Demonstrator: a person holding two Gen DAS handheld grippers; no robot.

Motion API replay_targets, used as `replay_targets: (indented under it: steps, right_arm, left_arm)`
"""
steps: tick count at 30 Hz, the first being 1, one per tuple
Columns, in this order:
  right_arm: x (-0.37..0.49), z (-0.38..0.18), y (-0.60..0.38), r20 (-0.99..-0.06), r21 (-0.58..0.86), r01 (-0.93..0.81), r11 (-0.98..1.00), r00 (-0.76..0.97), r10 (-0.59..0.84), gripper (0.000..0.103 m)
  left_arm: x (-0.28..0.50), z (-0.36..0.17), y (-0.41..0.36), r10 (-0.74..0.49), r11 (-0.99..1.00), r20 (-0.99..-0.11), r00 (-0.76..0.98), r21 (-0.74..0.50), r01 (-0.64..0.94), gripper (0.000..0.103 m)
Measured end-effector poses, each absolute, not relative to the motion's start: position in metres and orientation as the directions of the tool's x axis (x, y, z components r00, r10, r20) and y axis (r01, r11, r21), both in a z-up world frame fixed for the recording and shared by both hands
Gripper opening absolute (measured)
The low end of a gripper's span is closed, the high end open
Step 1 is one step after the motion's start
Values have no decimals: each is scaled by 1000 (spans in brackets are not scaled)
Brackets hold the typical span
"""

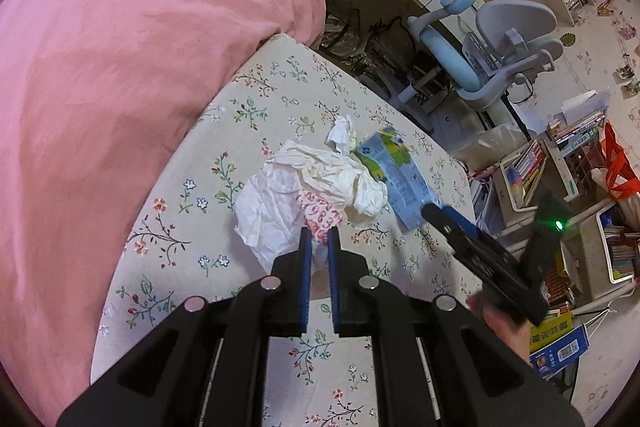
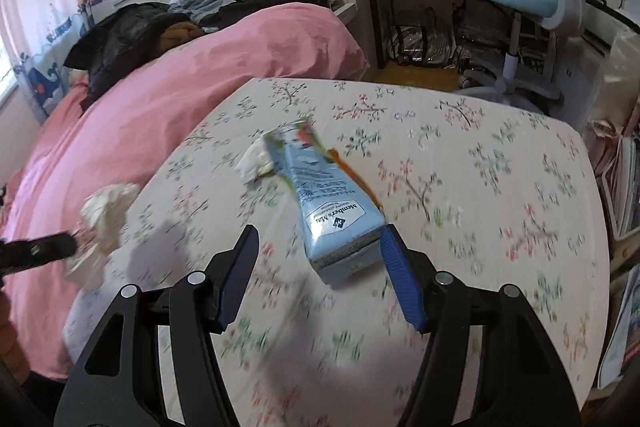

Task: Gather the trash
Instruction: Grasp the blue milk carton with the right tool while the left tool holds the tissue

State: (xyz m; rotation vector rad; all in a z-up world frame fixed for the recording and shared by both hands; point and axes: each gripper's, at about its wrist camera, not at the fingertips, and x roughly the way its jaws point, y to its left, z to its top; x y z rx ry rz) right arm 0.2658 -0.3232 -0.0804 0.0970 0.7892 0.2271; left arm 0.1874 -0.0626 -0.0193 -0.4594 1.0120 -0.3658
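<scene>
Left tool (image 1: 319, 231) is pinched shut on the crumpled paper (image 1: 296, 203), held over the bed (image 2: 460, 187). Right tool (image 2: 320, 239) is wide open around the blue carton (image 2: 332, 211), which sits against its right finger, so I'd centre it first, then squeeze the flat sides.

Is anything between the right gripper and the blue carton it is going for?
Nothing visible. The right gripper is open, and the blue carton lies on the floral sheet with its near end already between the fingers, against the right-hand one. A small tissue wad lies beyond, beside its far end.
</scene>
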Motion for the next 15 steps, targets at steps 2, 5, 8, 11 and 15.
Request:
replay_targets:
  steps: [2, 5, 8, 11, 15]
  right_arm:
    - [279, -86, -322, -697, 164, -154, 974, 681, 225, 61]
    - [297, -98, -323, -708, 164, -145, 976, 672, 219, 61]
    - [300, -102, -322, -696, 171, -171, 970, 677, 242, 56]
    - [297, -98, -325, -679, 198, -187, 962, 682, 273, 40]
    - [289, -89, -325, -684, 174, -211, 962, 676, 272, 40]
  left_arm:
    - [187, -20, -65, -493, 851, -728, 477, -518, 88, 9]
    - [187, -24, -69, -481, 862, -744, 464, -497, 96, 9]
    - [187, -27, -71, -476, 866, -752, 456, -490, 95, 9]
    - [187, -26, -72, -472, 869, -754, 456, -484, 98, 9]
    - [187, -29, -71, -446, 884, -768, 460, -460, 89, 9]
